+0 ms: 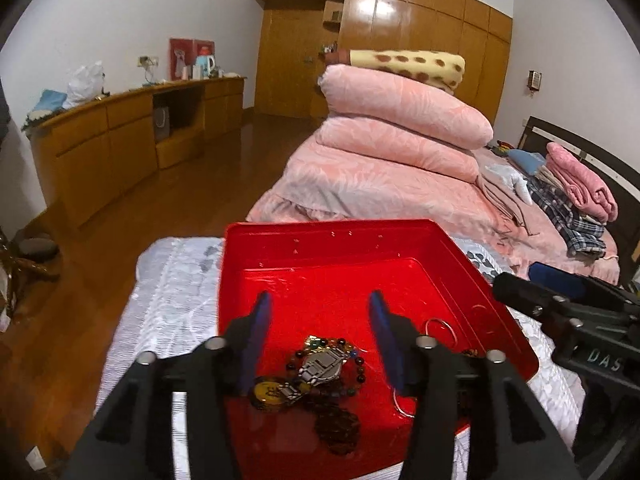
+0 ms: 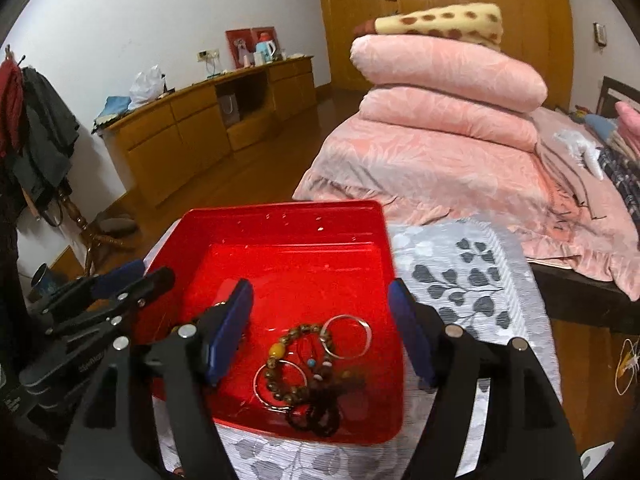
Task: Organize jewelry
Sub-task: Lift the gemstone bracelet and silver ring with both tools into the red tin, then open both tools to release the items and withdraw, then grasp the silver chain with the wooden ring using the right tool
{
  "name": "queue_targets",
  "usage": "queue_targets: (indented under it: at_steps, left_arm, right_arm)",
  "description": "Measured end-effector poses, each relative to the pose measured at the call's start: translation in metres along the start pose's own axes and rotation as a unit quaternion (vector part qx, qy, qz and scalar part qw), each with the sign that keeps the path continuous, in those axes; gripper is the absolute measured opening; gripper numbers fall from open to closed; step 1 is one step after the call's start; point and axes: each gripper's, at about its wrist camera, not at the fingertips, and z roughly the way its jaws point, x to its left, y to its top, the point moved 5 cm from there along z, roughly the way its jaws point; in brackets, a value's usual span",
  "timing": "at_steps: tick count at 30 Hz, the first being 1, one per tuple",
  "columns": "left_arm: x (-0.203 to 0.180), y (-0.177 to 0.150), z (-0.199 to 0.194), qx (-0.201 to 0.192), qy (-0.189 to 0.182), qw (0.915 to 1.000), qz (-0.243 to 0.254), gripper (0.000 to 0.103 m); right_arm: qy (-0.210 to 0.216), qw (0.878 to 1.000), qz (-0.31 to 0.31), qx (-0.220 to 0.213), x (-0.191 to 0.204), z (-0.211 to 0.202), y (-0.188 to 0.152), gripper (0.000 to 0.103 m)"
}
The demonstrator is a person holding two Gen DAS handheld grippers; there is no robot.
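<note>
Left wrist view: the left gripper (image 1: 320,340) hangs over the red tray (image 1: 328,240), jaws parted with nothing between the pads.
Left gripper fingers: blue pads (image 1: 260,340) well apart, clear of the jewelry below.
Watch and beads: a metal-band watch (image 1: 320,368) lies on a multicoloured bead bracelet (image 1: 356,360) at the tray's near end, with a yellow round piece (image 1: 266,394) just beside it and dark beads (image 1: 336,428) nearer still.
Rings in left view: thin silver hoops (image 1: 440,330) lie to the right of the watch, partly hidden by the right finger.
Tray: it rests on a grey leaf-patterned cloth (image 2: 460,280), near a bed with pink bedding (image 1: 400,152).
Right wrist view: the right gripper (image 2: 324,332) hovers over the same tray, jaws wide, gripping nothing.
Jewelry under it: a brown bead bracelet (image 2: 280,360) with a yellow bead, silver hoops (image 2: 346,336) and dark beads (image 2: 316,416), all in the tray's near right corner.
Far left of that view: the left gripper shows at the tray's left edge.
</note>
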Motion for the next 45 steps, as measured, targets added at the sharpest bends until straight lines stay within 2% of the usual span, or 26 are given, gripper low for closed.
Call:
queue_targets:
  at_steps: [3,6,12,15,22,33,37,39,45]
  left_arm:
    - [0.002,0.001,-0.015,-0.015,0.002,0.9999,-0.003,0.075]
    - [0.004,-0.004,-0.033,-0.032,0.003,0.9995,0.001,0.084]
    - [0.012,-0.027,-0.065,-0.035,0.014,0.9993,0.003,0.097]
    - [0.018,-0.047,-0.078,-0.027,0.035,0.9990,0.004,0.097]
    - [0.035,-0.094,-0.093,0.012,0.048,0.9987,-0.009,0.097]
    - [0.051,-0.148,-0.112,0.043,0.068,0.9967,-0.006,0.097]
    - [0.060,-0.161,-0.117,0.057,0.073,0.9956,-0.014,0.097]
    - [0.065,-0.167,-0.119,0.062,0.075,0.9951,-0.018,0.097]
    - [0.086,-0.172,-0.121,0.064,0.090,0.9931,-0.039,0.097]
  right_arm:
    - [-0.003,1.000,0.004,-0.006,-0.004,-0.009,-0.004,0.079]
    - [-0.010,1.000,0.001,-0.014,-0.005,-0.022,-0.013,0.086]
    - [-0.010,1.000,-0.013,-0.014,0.002,-0.048,-0.042,0.095]
    - [-0.017,1.000,-0.021,-0.004,0.010,-0.057,-0.064,0.097]
    - [0.010,0.999,-0.014,0.036,0.029,-0.059,-0.114,0.097]
    - [0.020,0.998,-0.018,0.058,0.061,-0.066,-0.155,0.097]
    - [0.031,0.997,-0.025,0.064,0.074,-0.064,-0.162,0.092]
    - [0.035,0.996,-0.031,0.071,0.082,-0.061,-0.165,0.070]
    - [0.046,0.994,-0.033,0.096,0.098,-0.048,-0.172,0.063]
